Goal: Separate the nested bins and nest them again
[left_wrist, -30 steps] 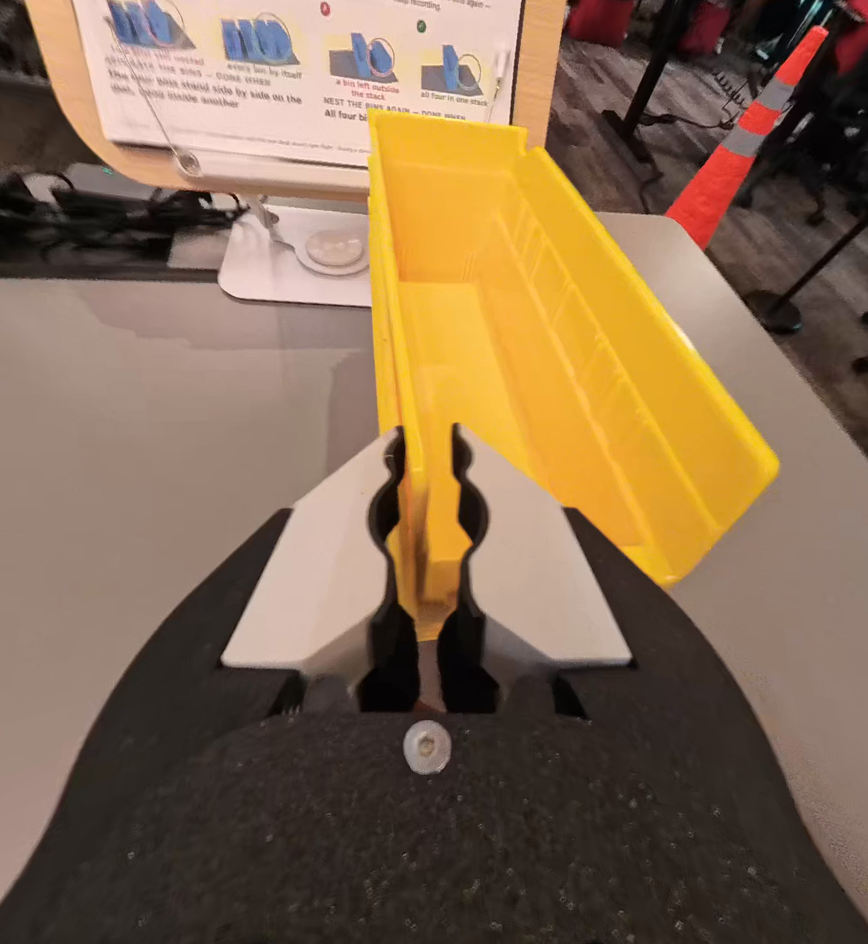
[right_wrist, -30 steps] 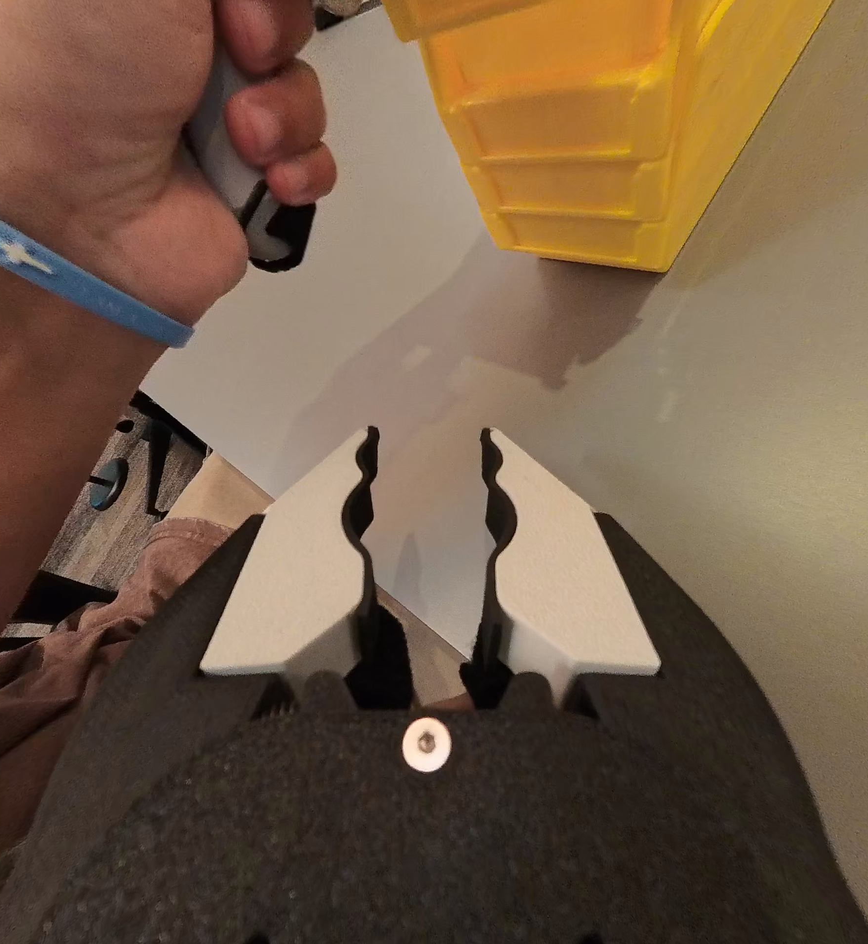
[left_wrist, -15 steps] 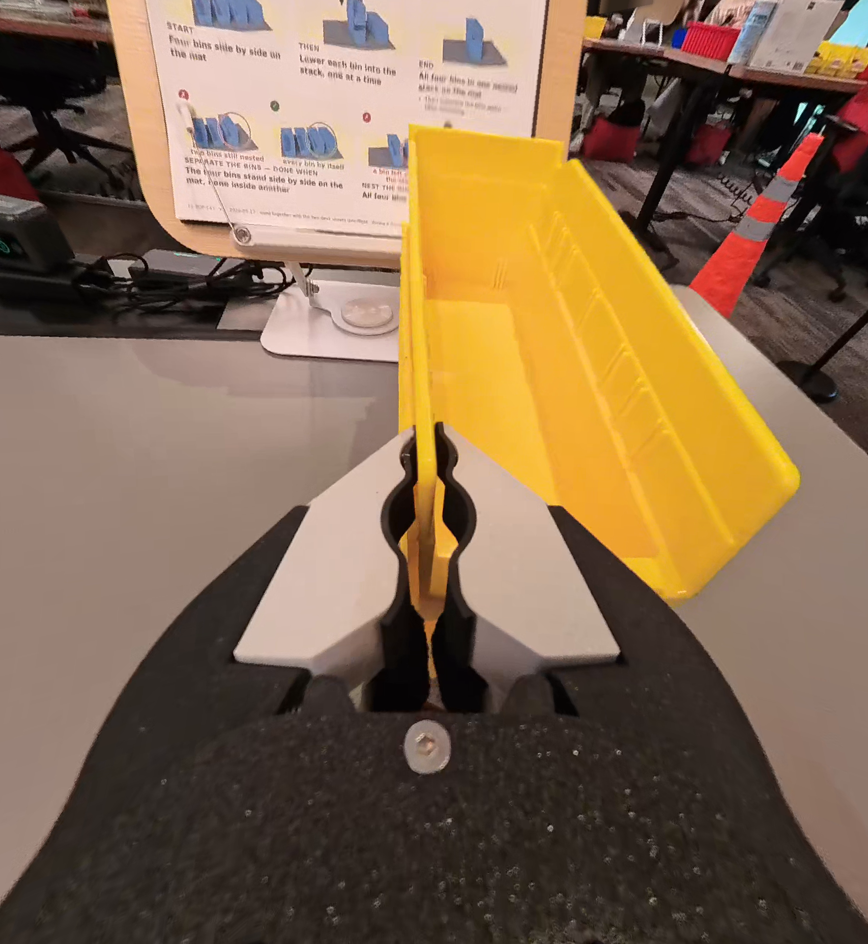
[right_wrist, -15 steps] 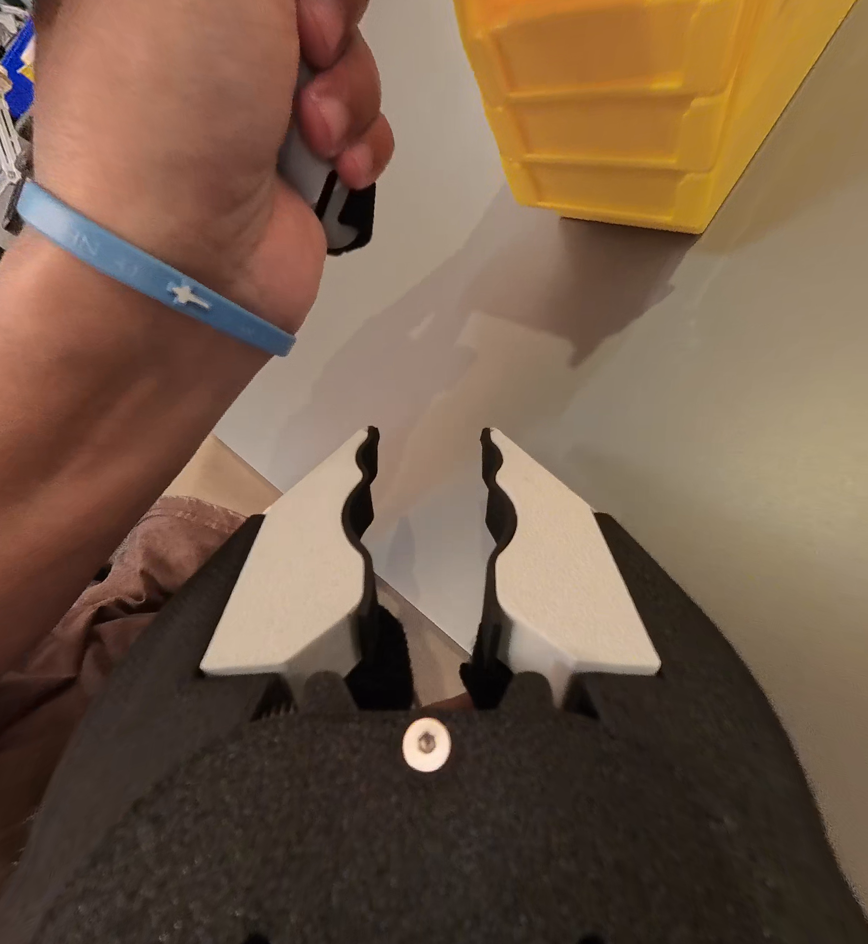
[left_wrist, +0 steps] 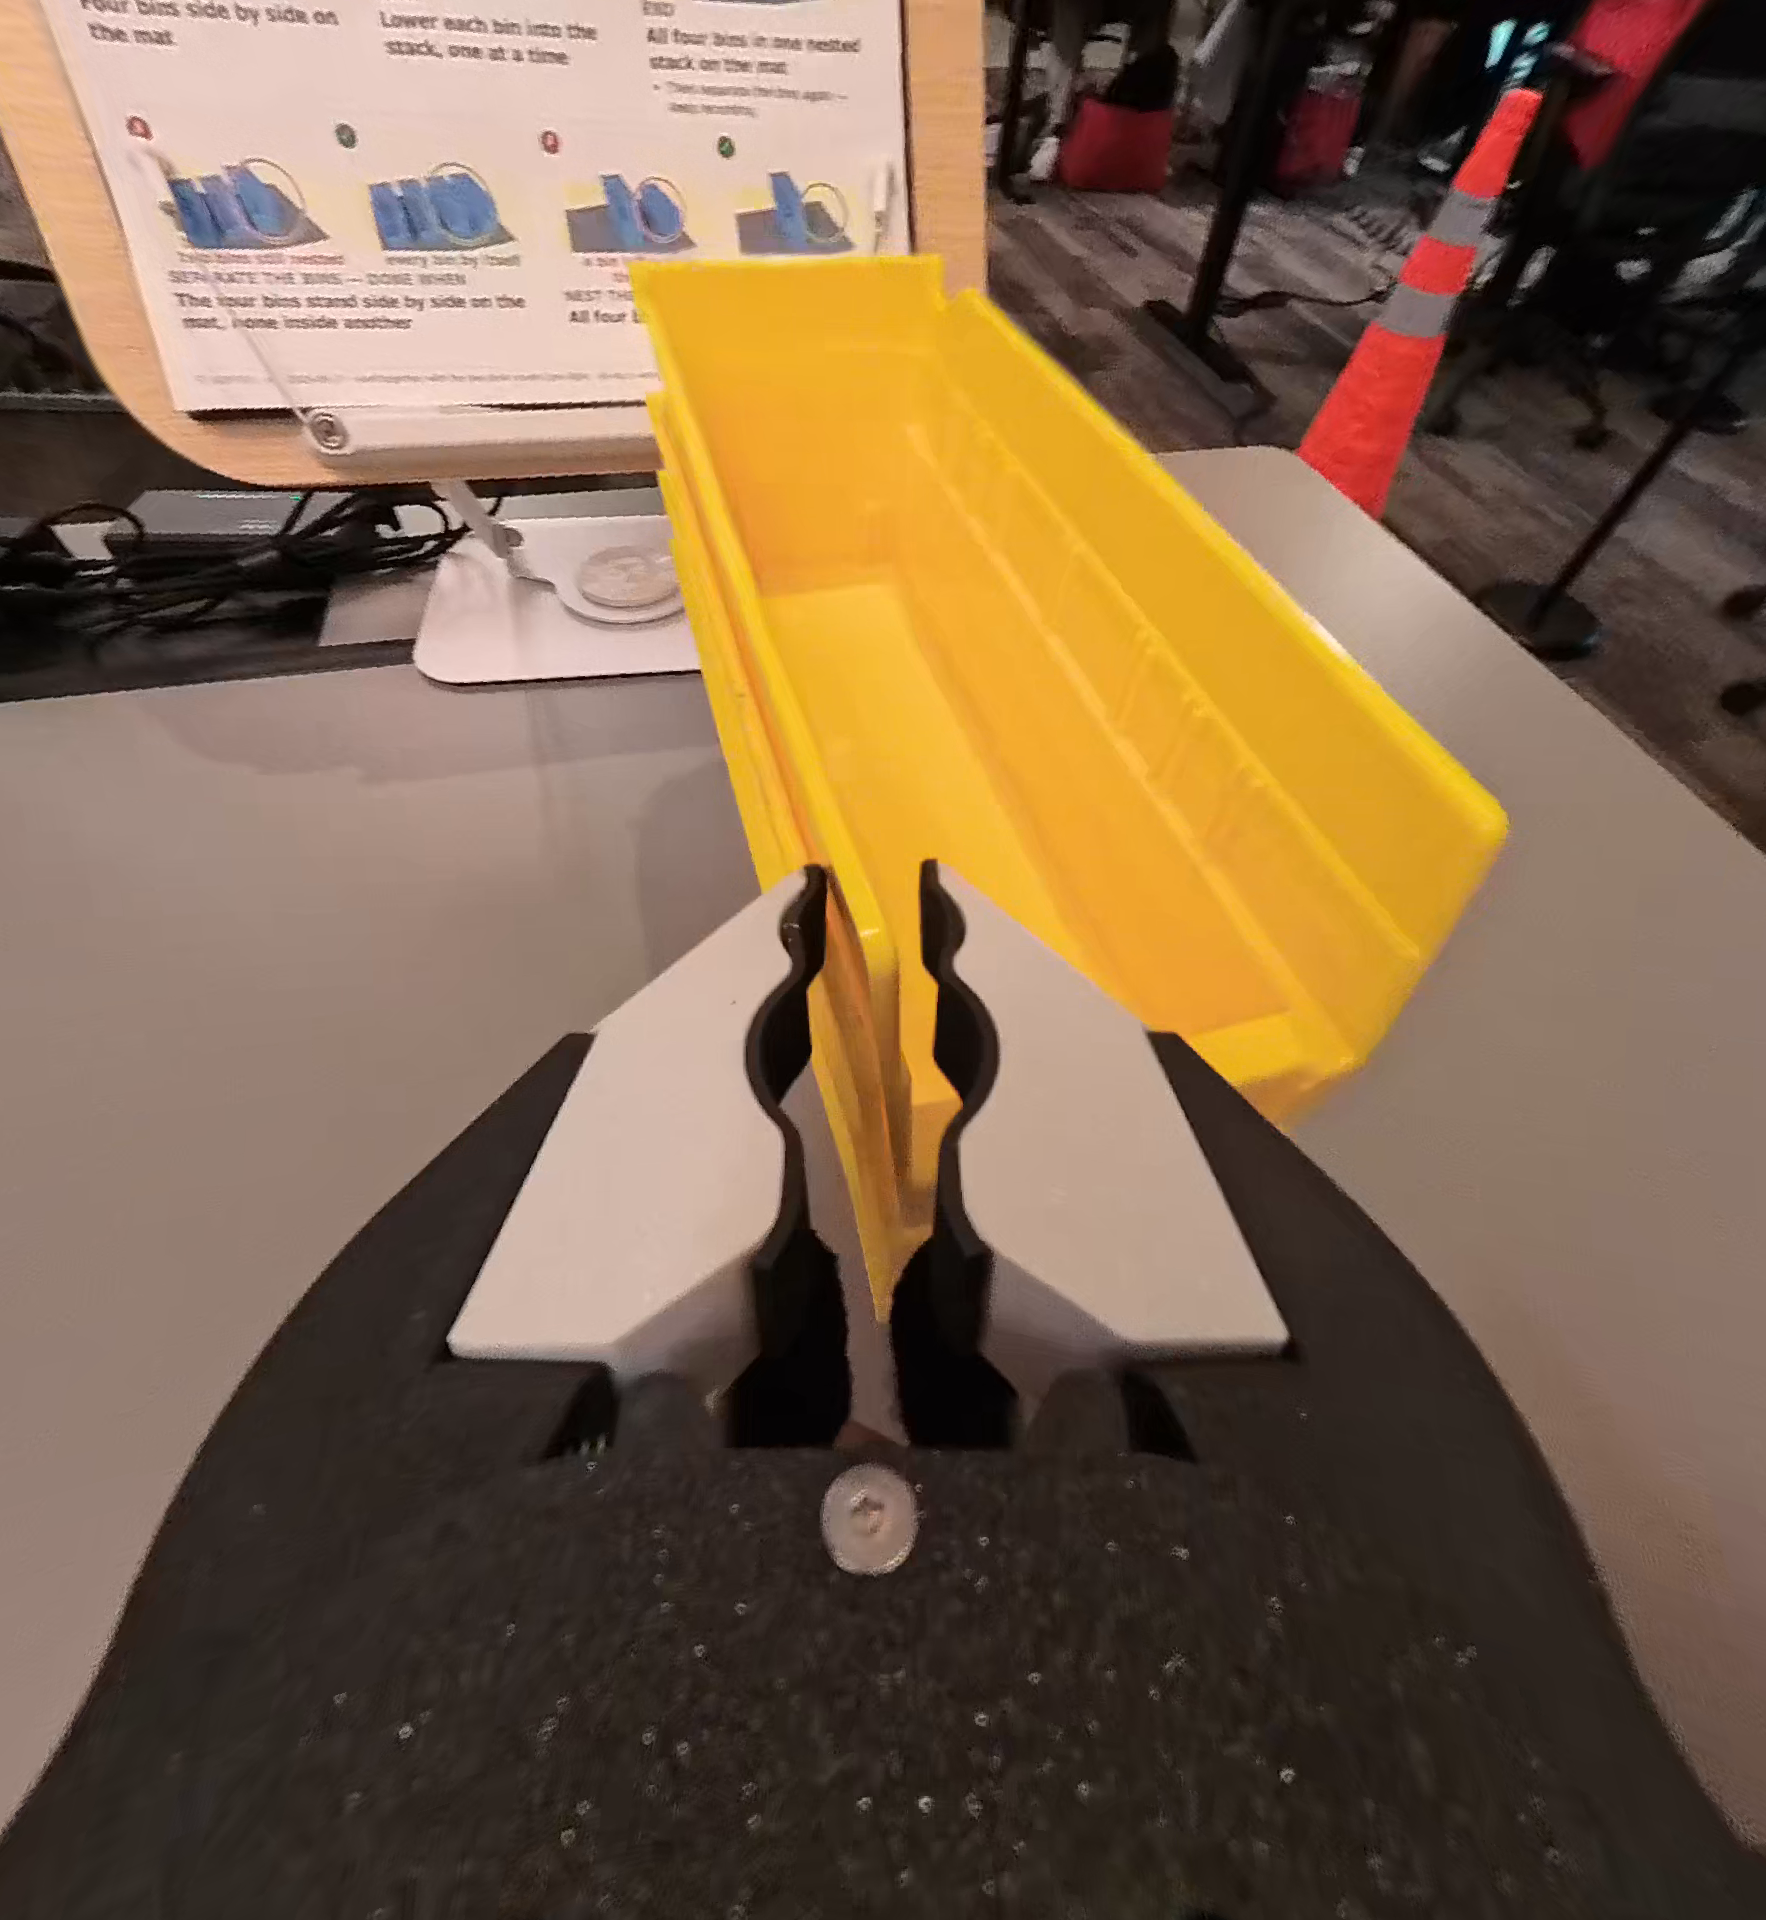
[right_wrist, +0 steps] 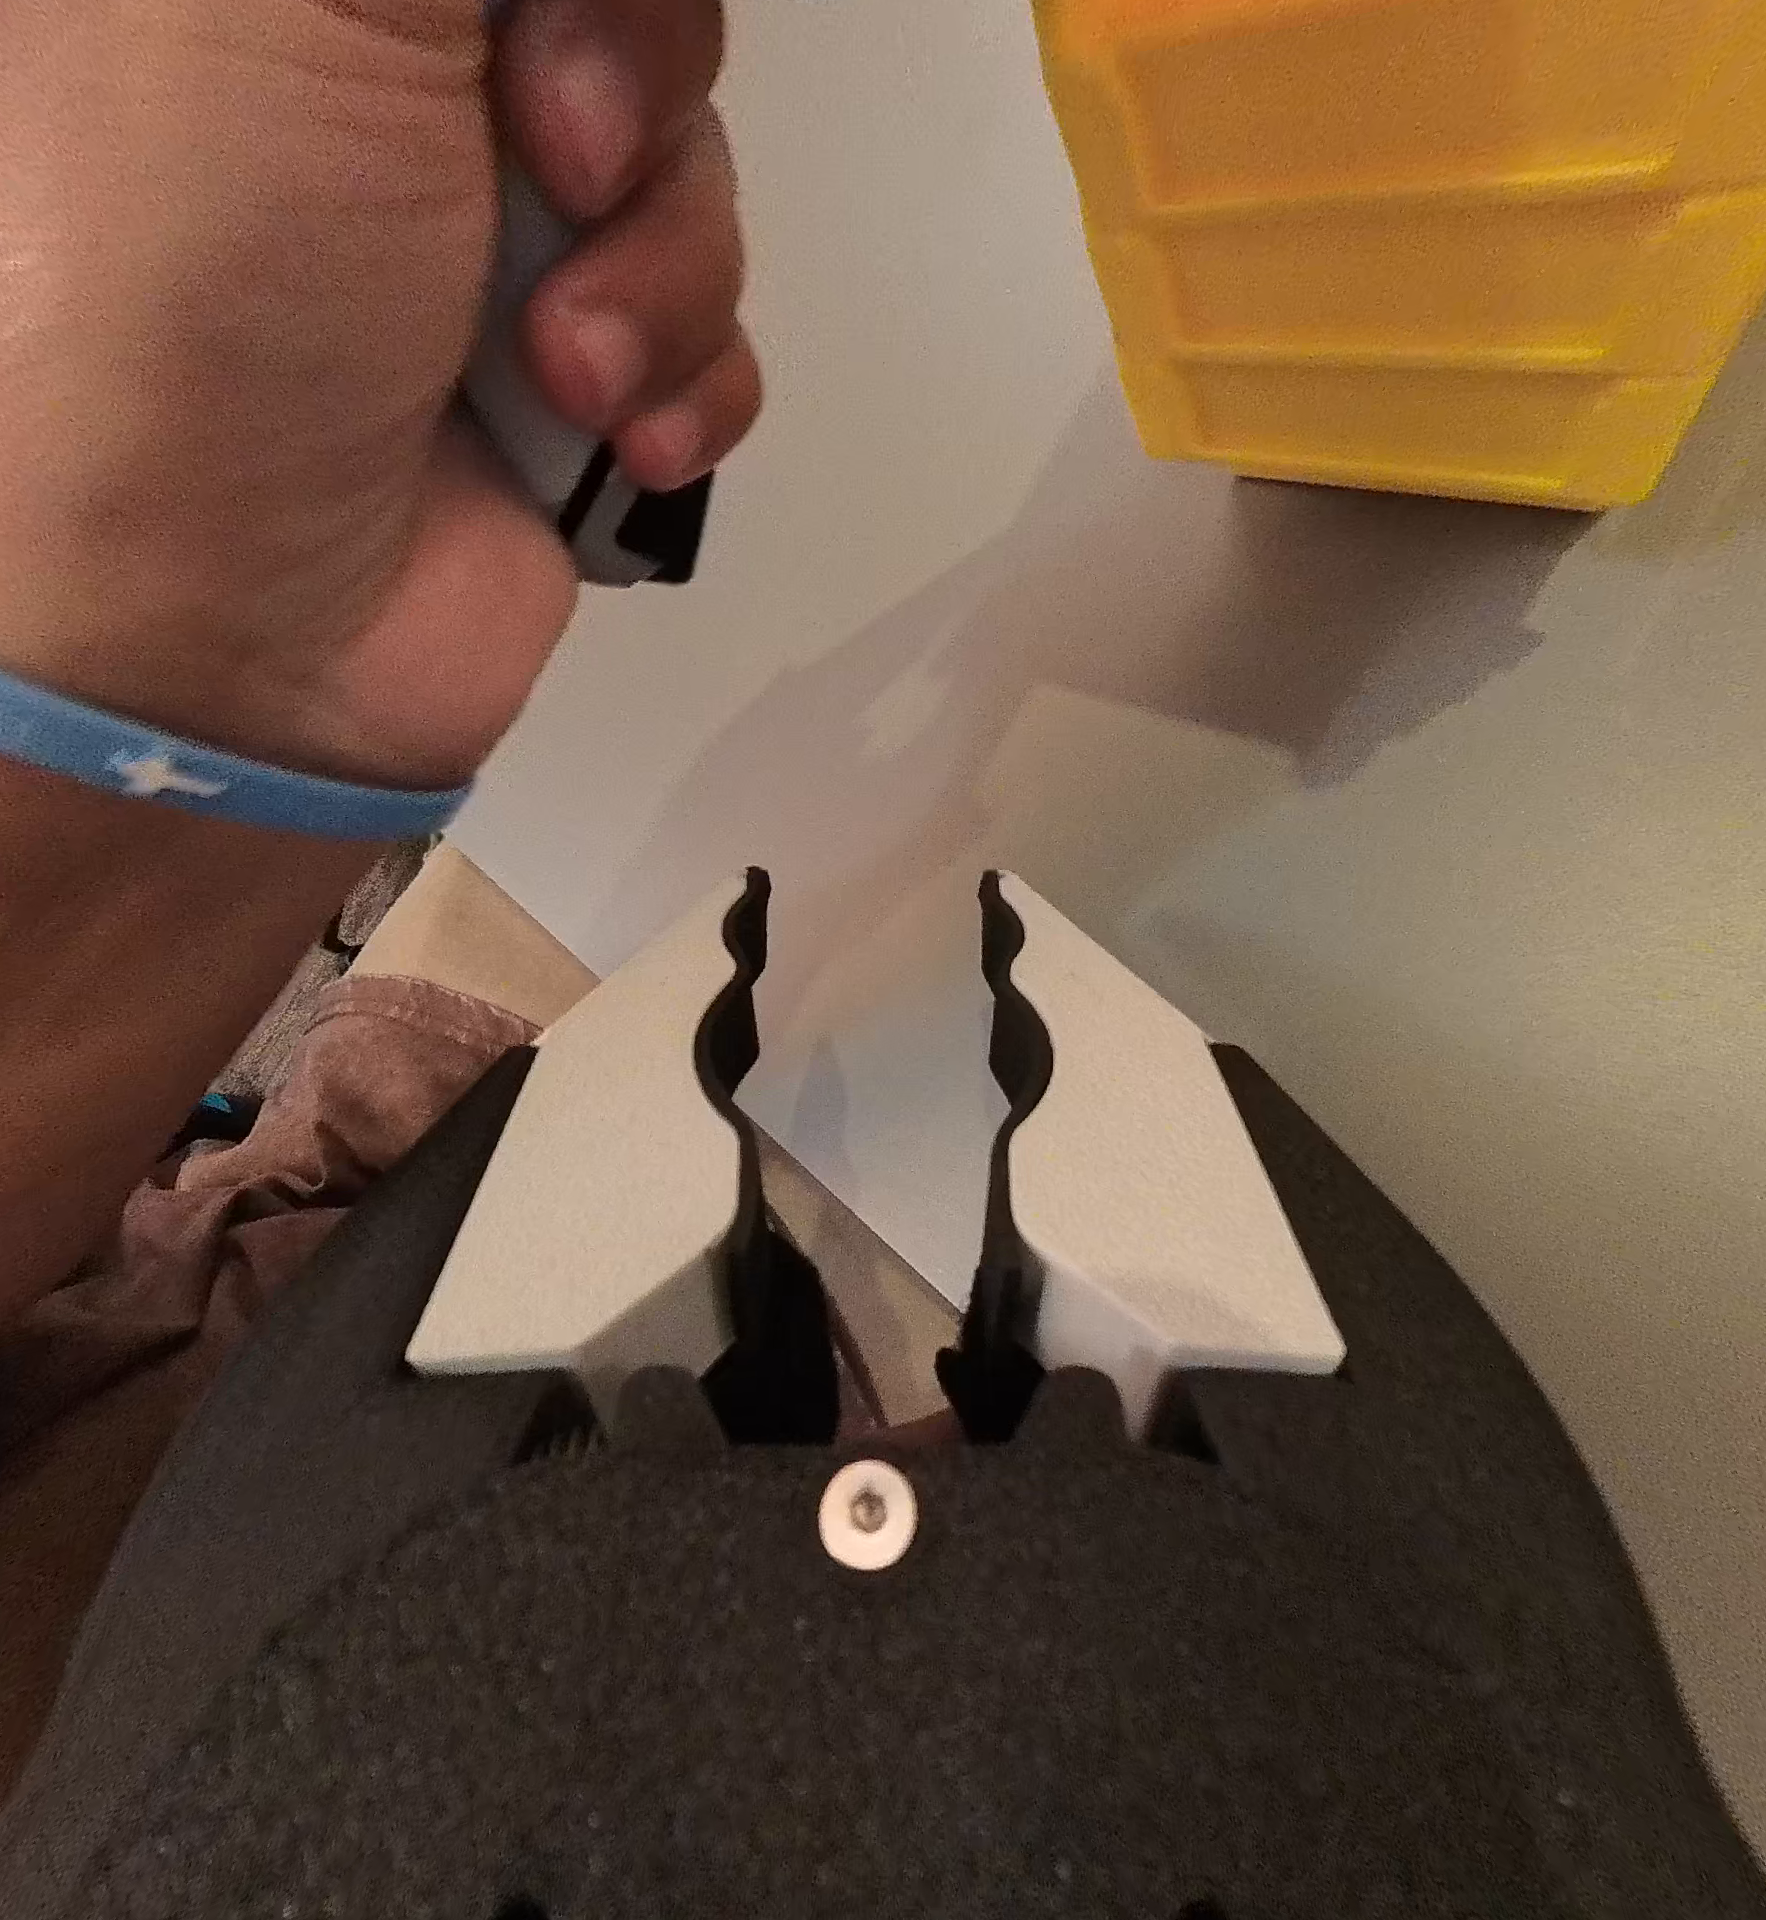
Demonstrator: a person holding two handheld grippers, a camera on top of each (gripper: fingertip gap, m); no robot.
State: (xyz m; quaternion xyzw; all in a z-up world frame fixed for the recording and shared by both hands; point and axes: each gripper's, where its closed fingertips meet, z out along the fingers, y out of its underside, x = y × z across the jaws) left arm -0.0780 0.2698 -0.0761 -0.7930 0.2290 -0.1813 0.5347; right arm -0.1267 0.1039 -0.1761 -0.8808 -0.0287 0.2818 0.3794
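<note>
A long yellow bin (left_wrist: 1066, 727) sits in a stack of like bins; the rims of the lower ones (left_wrist: 697, 582) show along its left side. My left gripper (left_wrist: 868, 873) is open, its jaws on either side of the top bin's near left wall, with a gap on the right side. In the right wrist view the end of the stack (right_wrist: 1378, 260) shows as stepped yellow layers on the grey table (right_wrist: 1481, 935). My right gripper (right_wrist: 871, 878) is open and empty, low over the table's near edge, short of the stack.
An instruction board (left_wrist: 494, 208) on a white stand base (left_wrist: 546, 623) stands behind the stack, with cables (left_wrist: 183, 561) to its left. An orange cone (left_wrist: 1419, 291) is on the floor beyond the table. A hand (right_wrist: 235, 364) with a blue wristband holds the left gripper's handle.
My left gripper closed on the bin's wall half a second ago and has now opened. The bin now sits lower, in the stack. My right gripper stayed open and shifted slightly.
</note>
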